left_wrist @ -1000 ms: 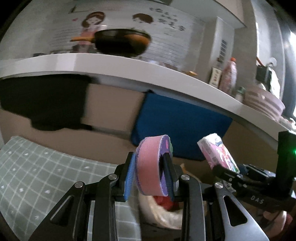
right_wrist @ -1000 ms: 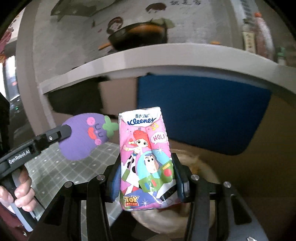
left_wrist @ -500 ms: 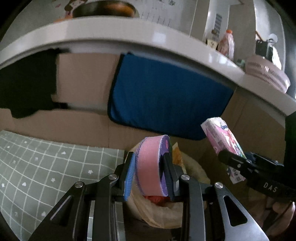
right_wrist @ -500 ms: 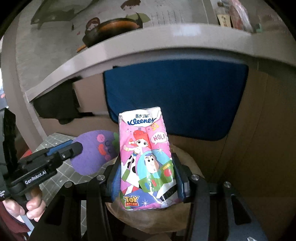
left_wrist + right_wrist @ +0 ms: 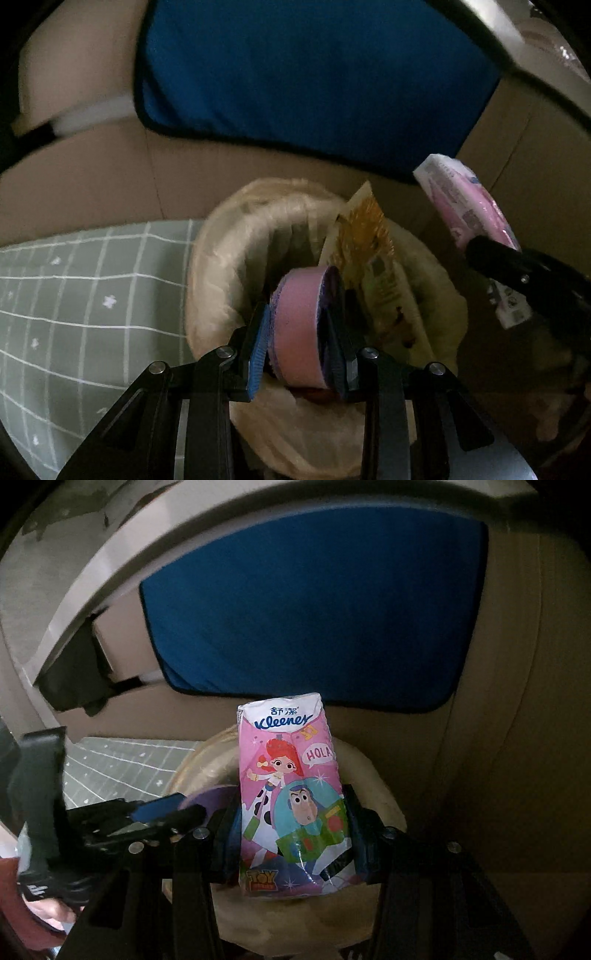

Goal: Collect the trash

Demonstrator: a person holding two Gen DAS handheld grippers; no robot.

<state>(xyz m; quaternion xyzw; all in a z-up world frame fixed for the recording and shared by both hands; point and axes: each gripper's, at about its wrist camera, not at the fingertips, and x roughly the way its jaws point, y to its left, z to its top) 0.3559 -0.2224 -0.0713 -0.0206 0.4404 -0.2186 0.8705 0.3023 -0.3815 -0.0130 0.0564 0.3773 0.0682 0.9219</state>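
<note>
My left gripper (image 5: 299, 332) is shut on a pink and purple eggplant-face sponge (image 5: 297, 325) and holds it over the mouth of a trash bin lined with a beige bag (image 5: 221, 251). A yellow snack wrapper (image 5: 373, 258) stands inside the bin. My right gripper (image 5: 291, 830) is shut on a pink Kleenex Toy Story tissue pack (image 5: 291, 786) above the bin's rim (image 5: 373, 775). The pack also shows in the left wrist view (image 5: 469, 214), to the right of the bin. The left gripper (image 5: 162, 812) with the sponge shows at the left in the right wrist view.
A blue cloth (image 5: 314, 74) hangs on the brown cardboard wall (image 5: 92, 184) behind the bin. A green checked mat (image 5: 74, 295) lies left of the bin. A white counter edge (image 5: 110, 565) runs overhead.
Both grippers have moved down and forward toward the bin. The sponge now hangs over the bin's opening, and the tissue pack is closer to its rim.
</note>
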